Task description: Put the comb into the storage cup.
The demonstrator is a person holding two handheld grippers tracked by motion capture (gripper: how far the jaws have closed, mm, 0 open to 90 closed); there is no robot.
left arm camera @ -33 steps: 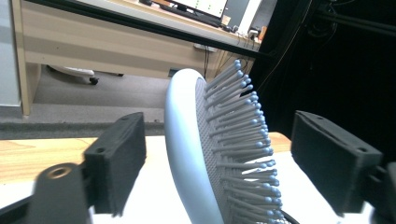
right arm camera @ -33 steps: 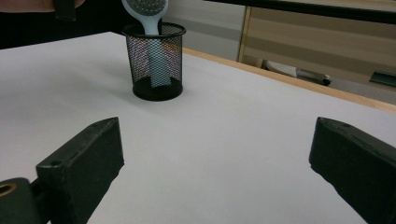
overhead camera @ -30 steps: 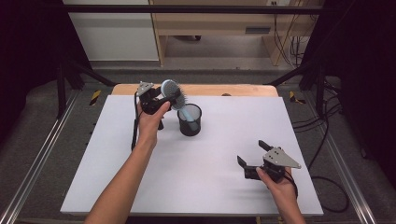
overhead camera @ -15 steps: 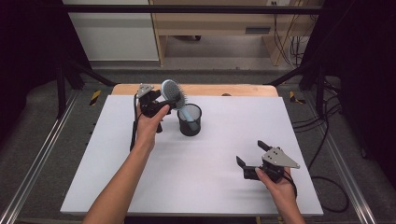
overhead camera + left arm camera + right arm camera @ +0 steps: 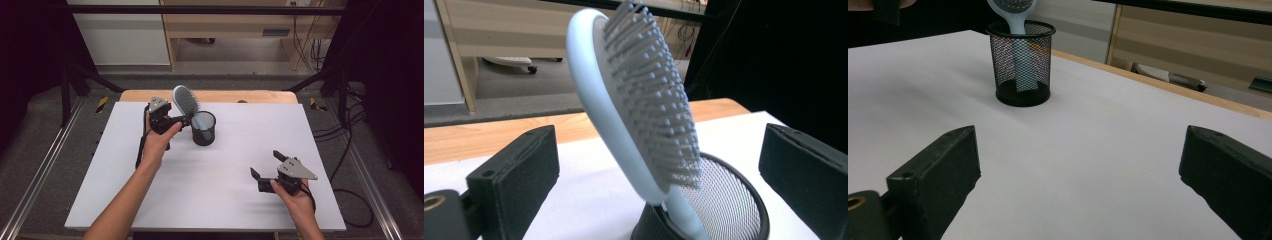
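Note:
A pale blue hairbrush (image 5: 184, 100) stands handle-down in a black mesh cup (image 5: 203, 129) at the back of the white table (image 5: 225, 200), leaning left. My left gripper (image 5: 181, 121) is just left of the cup and open. Its jaws have just been opening. In the left gripper view the hairbrush (image 5: 639, 105) rises from the cup (image 5: 729, 205) between the two pads (image 5: 519, 175), touching neither. My right gripper (image 5: 266, 164) rests open near the front right, with nothing between its jaws. The right gripper view shows the cup (image 5: 1022, 62) far ahead.
A wooden strip (image 5: 250, 96) runs along the table's back edge. Metal rails (image 5: 45, 165) flank the table on the left, and cables (image 5: 350, 150) lie on the floor to the right. Bare white surface lies between the cup and the right gripper.
The left gripper's jaws have spread off the brush handle, and the hand has drawn back slightly from the cup. The brush stays standing in the cup. The right hand has not moved.

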